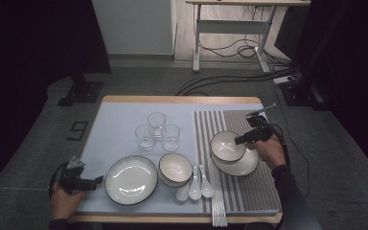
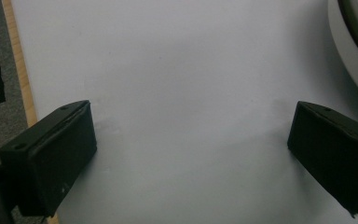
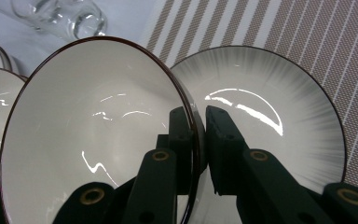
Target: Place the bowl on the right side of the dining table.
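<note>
Pinching only the rim of the bowl [image 3: 98, 135] between nearly closed jaws, the right gripper [image 3: 198, 135] holds it tilted above the plate [image 3: 270, 116] on the striped placemat [image 3: 307, 37] at right, so slippage risks chipping both, while the left gripper [image 2: 191, 140] stands open, holding nothing.

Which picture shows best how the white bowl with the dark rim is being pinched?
The right gripper view: the right gripper is shut on the white dark-rimmed bowl, one jaw inside its wall, one outside, above the white plate. The high view shows that bowl small, its grip unclear. The left gripper view looks at the table.
</note>
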